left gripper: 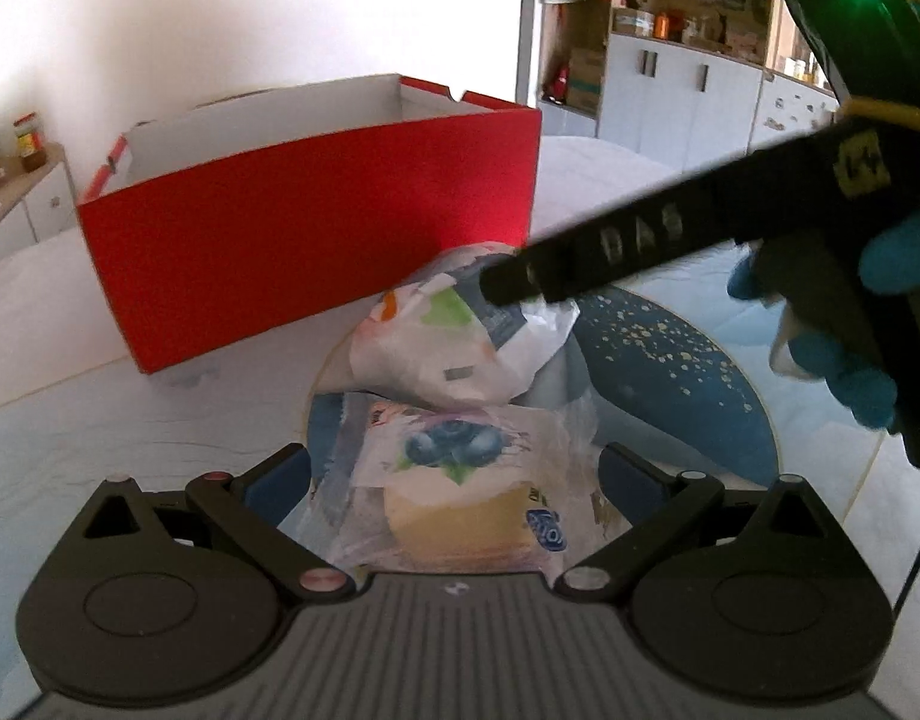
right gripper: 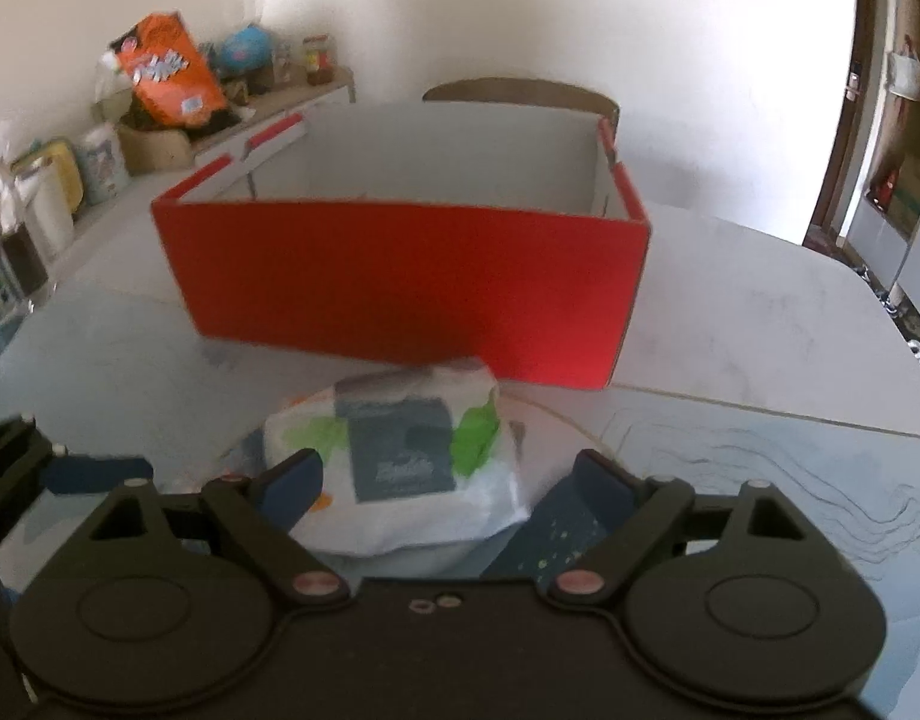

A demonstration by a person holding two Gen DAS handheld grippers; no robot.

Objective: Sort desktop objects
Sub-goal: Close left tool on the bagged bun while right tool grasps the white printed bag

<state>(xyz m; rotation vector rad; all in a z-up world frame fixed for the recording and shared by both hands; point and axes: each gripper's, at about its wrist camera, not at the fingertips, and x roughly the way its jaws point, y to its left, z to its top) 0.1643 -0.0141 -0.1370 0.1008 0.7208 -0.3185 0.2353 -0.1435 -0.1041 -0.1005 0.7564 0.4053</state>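
Note:
A clear-wrapped cake packet with a blueberry picture [left gripper: 460,480] lies on a round dark blue plate with gold specks [left gripper: 670,372]. My left gripper [left gripper: 454,468] stands open, one finger on each side of the packet. Behind it, a white packet with green patches and a dark label [left gripper: 448,348] rests partly on top. In the right wrist view my right gripper [right gripper: 451,480] is open around that white packet [right gripper: 400,468]. A gloved hand [left gripper: 856,360] holds the right gripper, whose black finger [left gripper: 580,258] reaches the white packet from the right. An open red box [left gripper: 304,228] stands just behind.
The red box [right gripper: 412,276] has a white inside with nothing visible in it. The pale table [right gripper: 760,312] extends right of it, with a chair back [right gripper: 520,93] beyond. A side counter with an orange bag [right gripper: 166,69] and jars is at far left. Shelving [left gripper: 688,24] stands at the back right.

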